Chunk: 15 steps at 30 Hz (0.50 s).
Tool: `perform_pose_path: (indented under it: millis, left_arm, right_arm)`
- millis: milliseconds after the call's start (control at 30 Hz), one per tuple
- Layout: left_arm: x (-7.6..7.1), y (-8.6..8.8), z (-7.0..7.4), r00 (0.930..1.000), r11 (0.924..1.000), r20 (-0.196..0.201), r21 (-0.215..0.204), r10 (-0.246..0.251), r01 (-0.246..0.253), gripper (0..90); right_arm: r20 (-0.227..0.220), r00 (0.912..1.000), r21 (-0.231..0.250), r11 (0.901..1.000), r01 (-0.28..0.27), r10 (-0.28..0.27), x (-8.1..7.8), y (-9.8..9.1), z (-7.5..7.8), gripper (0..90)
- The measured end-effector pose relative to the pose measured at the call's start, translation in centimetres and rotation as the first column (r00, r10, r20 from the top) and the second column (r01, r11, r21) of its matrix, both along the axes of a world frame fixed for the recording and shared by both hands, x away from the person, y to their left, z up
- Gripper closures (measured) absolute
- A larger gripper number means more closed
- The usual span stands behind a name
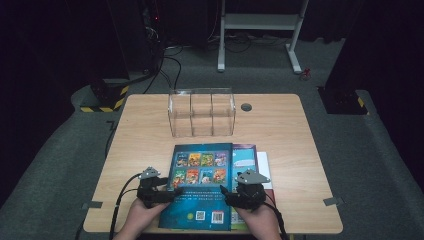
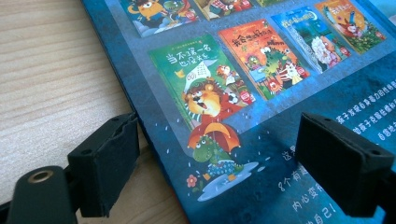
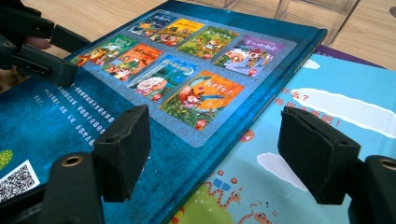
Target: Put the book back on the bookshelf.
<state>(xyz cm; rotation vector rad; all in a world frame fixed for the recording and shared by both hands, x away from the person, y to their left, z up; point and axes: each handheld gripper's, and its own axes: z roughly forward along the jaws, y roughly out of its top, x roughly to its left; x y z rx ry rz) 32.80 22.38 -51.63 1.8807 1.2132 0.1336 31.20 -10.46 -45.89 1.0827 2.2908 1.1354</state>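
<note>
A dark blue hardcover book (image 1: 202, 185) lies back cover up on top of a stack at the table's near edge. My left gripper (image 1: 175, 193) is at the book's left edge. In the left gripper view the jaws (image 2: 219, 140) stand apart: one is over the bare wood, the other over the blue cover (image 2: 261, 93), and neither pad presses on it. My right gripper (image 1: 226, 193) straddles the book's right edge with open jaws (image 3: 217, 137). One of them hangs above the blue cover (image 3: 163, 70), the other above a light blue book (image 3: 336, 116) lying underneath.
A clear acrylic organizer (image 1: 201, 112) with three compartments stands behind the books on the wooden table (image 1: 280, 130). The light blue book (image 1: 245, 160) and a white one (image 1: 263, 165) stick out to the right of the stack. A round grommet (image 1: 246, 107) sits near the far edge.
</note>
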Motion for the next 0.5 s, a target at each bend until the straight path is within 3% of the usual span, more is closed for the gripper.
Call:
perform_pose_path:
  millis: [367,500]
  left_arm:
    - [0.15,-0.12,-0.52,0.9996,1.0000,-0.027,-0.005,0.004,-0.004,13.5]
    - [0.10,-0.22,-0.58,0.9998,1.0000,-0.020,0.003,0.005,-0.005,13.2]
  right_arm:
    - [0.011,0.9999,0.002,1.0000,-0.003,0.003,-0.11,0.09,0.30,25.4]
    - [0.022,0.9997,-0.002,1.0000,-0.006,0.006,-0.20,0.19,0.44,25.3]
